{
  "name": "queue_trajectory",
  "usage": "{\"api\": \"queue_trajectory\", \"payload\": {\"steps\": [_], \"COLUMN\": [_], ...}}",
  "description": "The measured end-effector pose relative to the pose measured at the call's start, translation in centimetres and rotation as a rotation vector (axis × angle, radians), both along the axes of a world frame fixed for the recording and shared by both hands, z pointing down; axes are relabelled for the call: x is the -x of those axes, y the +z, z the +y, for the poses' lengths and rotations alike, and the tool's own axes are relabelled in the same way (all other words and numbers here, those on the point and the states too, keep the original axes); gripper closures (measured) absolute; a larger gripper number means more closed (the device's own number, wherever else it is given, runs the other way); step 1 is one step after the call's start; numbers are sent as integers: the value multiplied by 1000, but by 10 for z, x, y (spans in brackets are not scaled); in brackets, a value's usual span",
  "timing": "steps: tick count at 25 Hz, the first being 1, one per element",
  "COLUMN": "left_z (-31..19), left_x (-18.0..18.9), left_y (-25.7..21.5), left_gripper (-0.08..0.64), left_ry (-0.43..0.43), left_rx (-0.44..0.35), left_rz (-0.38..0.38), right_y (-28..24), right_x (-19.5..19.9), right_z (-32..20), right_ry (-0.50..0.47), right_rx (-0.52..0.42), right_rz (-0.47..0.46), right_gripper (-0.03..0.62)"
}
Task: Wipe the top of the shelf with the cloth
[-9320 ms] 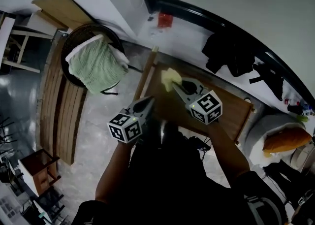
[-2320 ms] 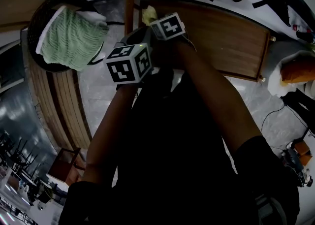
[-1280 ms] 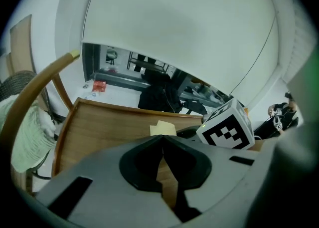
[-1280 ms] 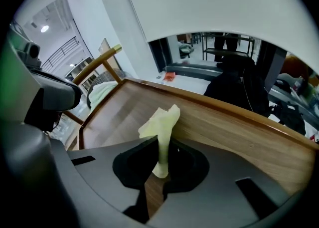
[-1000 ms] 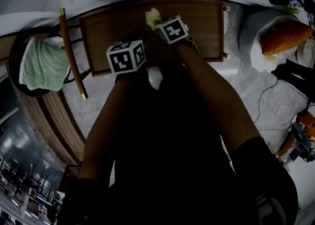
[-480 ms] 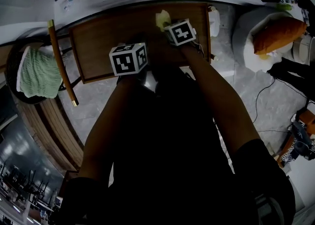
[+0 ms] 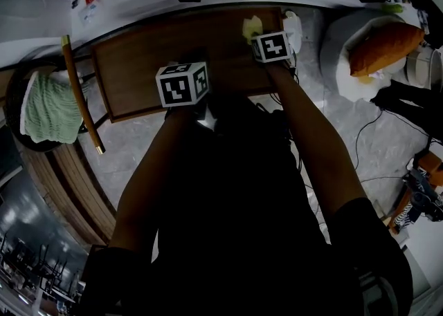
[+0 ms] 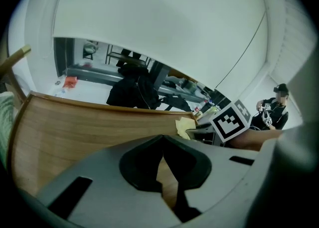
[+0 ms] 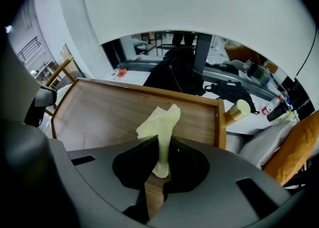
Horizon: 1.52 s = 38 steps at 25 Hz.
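Your right gripper [image 9: 160,148] pinches yellow cloth [image 9: 159,118] at shelf [image 7: 142,59] top's right end. Your left gripper [image 8: 162,147]: jaws together, empty, over shelf's near edge.

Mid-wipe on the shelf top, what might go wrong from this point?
The right hand-held gripper pinches only a narrow fold of the pale yellow cloth, so wiping pressure may pull it free. The cloth sits close to the right-end rim of the brown wooden shelf top; a longer stroke could snag there. The shut, empty left hand-held gripper is low over the wood and might scrape it.
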<state>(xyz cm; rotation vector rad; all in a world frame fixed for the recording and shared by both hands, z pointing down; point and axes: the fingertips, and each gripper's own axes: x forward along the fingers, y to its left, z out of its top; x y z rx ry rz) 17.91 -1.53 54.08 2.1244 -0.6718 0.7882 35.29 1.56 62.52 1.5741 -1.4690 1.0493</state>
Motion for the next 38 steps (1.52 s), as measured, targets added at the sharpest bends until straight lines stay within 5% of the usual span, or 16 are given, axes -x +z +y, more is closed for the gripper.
{"api": "queue_trajectory", "payload": {"steps": [11, 20, 23, 28, 35, 38], "left_z": [-6, -22, -33, -60, -95, -108], "left_x": [25, 71, 91, 140, 214, 242], "left_y": [-7, -14, -18, -31, -51, -64], "left_gripper": [549, 549, 549, 549, 549, 549], "left_ry": [-34, -49, -53, -106, -146, -163], "left_rx": [-4, -18, -26, -26, -95, -141], "left_rz": [23, 49, 54, 61, 7, -17], "right_y": [-6, -11, -41, -71, -49, -34], "right_x": [-47, -48, -4, 129, 324, 379], "right_z": [24, 15, -23, -86, -118, -133], "right_ry": [180, 185, 126, -32, -288, -343], "right_rx": [79, 138, 5, -183, -203, -182], "right_rz": [118, 253, 215, -12, -330, -393], "right_gripper": [551, 551, 551, 551, 551, 551]}}
